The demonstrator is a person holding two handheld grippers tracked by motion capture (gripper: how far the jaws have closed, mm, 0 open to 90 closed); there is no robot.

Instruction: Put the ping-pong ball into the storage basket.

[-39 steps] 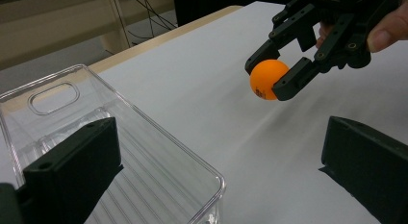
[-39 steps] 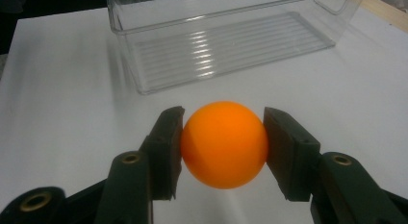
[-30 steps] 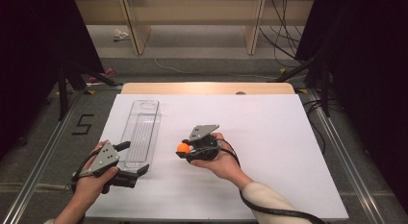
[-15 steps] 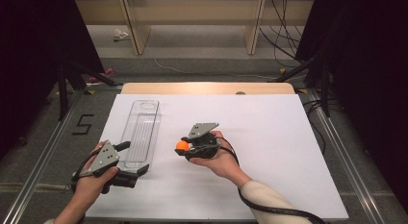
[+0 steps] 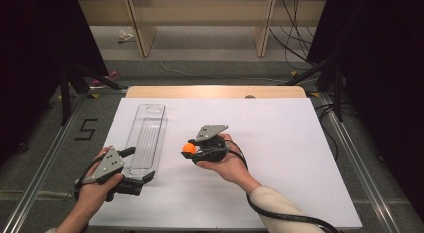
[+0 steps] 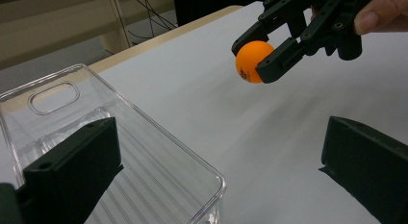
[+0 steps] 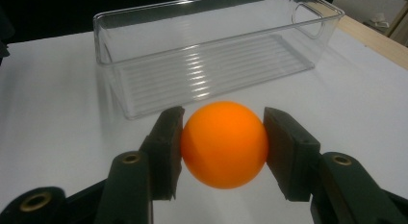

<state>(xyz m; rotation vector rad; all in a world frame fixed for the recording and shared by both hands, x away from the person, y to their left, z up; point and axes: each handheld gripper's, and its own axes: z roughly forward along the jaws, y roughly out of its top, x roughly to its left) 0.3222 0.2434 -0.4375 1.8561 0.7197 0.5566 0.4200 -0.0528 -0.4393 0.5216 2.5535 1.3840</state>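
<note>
An orange ball [image 5: 188,148] hangs just above the white table, and my right gripper [image 5: 192,149] is shut on it. In the right gripper view the ball [image 7: 224,144] sits squeezed between the two black pads [image 7: 169,152]. A clear plastic bin [image 5: 148,137] lies lengthwise to the left of the ball, with nothing in it. My left gripper [image 5: 141,164] is at the bin's near end, open, its jaws wide apart on either side of the bin's near corner [image 6: 211,185]. From there I see the other gripper holding the ball [image 6: 249,61] at the upper right.
A white sheet [image 5: 280,143] covers the table, with a wooden strip [image 5: 215,91] along its far edge. Metal rails [image 5: 345,148] run down both sides. Cables [image 5: 280,213] trail from the grippers. Wooden shelving legs [image 5: 140,28] stand beyond the table.
</note>
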